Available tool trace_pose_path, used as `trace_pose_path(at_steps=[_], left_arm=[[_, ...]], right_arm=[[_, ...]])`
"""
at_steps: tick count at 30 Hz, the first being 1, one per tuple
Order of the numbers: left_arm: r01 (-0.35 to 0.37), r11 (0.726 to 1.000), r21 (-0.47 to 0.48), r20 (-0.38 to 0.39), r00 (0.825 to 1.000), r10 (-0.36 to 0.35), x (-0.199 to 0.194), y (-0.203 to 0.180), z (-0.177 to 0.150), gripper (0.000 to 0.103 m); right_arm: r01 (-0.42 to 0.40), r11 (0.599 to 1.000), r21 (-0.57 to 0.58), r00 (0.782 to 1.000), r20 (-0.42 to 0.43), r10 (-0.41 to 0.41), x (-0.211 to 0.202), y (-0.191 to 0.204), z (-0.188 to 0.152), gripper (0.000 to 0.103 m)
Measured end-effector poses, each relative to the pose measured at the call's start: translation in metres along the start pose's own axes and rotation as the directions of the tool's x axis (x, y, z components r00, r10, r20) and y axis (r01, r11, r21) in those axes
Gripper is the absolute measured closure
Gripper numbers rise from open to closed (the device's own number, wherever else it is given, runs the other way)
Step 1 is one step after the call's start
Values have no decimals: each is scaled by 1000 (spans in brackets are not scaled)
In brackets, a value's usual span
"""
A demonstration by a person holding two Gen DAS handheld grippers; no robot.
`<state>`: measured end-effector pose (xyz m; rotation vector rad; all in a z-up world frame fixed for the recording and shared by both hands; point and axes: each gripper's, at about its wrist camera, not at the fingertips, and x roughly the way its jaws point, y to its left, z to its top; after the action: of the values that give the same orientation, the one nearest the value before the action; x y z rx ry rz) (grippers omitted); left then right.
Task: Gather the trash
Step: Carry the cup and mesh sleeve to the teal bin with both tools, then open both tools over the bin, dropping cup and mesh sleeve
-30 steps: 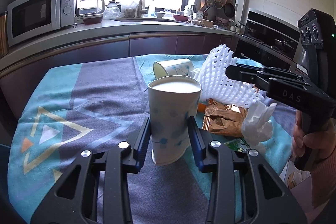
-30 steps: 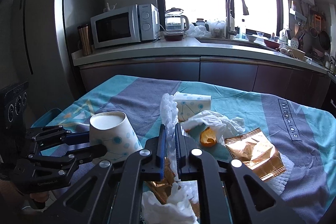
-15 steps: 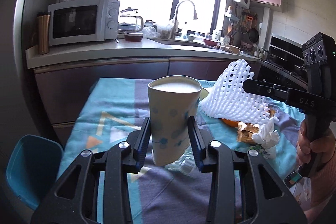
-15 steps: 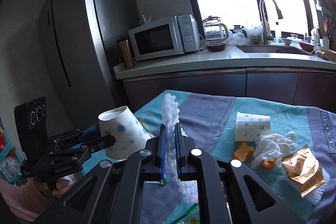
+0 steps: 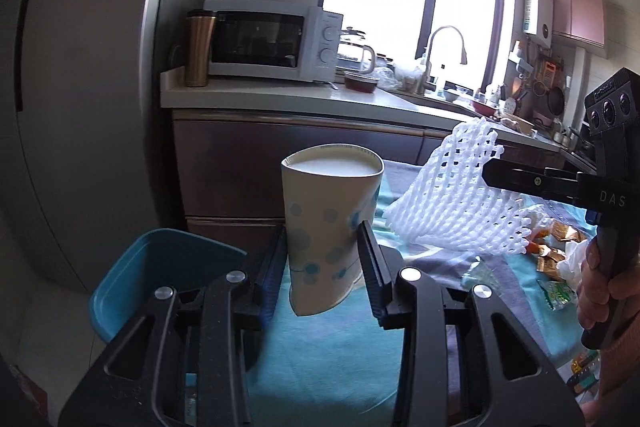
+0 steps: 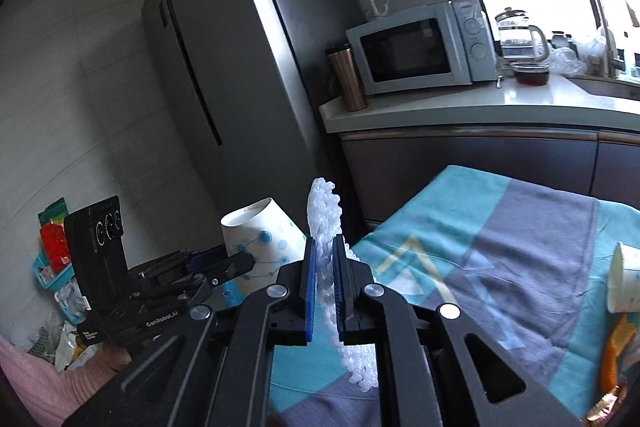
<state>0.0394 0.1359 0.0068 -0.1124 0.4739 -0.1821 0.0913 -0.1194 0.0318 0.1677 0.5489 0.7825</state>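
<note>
Paper cup (image 5: 330, 227) clamped in left tongs (image 5: 325, 259), right tongs (image 6: 323, 267) pinching foam net (image 5: 456, 203) — both tilted slightly downward

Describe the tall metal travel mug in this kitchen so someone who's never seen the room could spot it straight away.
Find the big grey fridge, then the pale countertop that starts right beside it. At the counter's fridge end, just left of the white microwave, stands the travel mug. It is the only tall, slim, copper-brown cylinder there, with a dark lid.

Sitting beside fridge (image 6: 224, 39): microwave (image 5: 272, 41) on counter (image 5: 280, 101); bin (image 5: 160, 279) lying left of table (image 6: 500, 247).
</note>
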Motion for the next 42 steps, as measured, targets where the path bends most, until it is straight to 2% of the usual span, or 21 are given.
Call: trace_pose_path(at_steps=[3, 9, 17, 23, 32, 35, 36, 42], left_arm=[[-69, 997, -26, 3, 998, 69, -5, 32, 0, 67], [-189, 980, -63, -32, 982, 188, 1, 84, -6, 67], [-286, 955, -85, -114, 955, 275, 28, 127, -25, 67], [-328, 942, -63, -180, 933, 313, 55, 143, -37, 67], [-345, 936, -69, -251, 914, 319, 88, 153, -36, 67], [-337, 938, -78, -250, 918, 308, 90, 151, -35, 67], [-334, 939, -77, -244, 920, 307, 91, 151, -35, 67], [-304, 950, -72, -205, 937, 284, 82, 139, -34, 66]], right_arm=[[-58, 998, -5, 998, -21, 58, 24, 9, 6, 96], [-153, 988, -16, 986, -63, 152, 75, 24, 21, 96], [-218, 976, 13, 962, -167, 217, 150, 44, 24, 96], [-182, 982, 47, 949, -253, 188, 195, 48, 14, 96], [-89, 992, 84, 918, -379, 114, 241, 44, -4, 91], [-62, 994, 91, 918, -387, 92, 239, 41, -6, 84], [-51, 995, 91, 918, -387, 82, 241, 39, -6, 79], [-43, 994, 102, 932, -355, 77, 225, 31, -5, 78]])
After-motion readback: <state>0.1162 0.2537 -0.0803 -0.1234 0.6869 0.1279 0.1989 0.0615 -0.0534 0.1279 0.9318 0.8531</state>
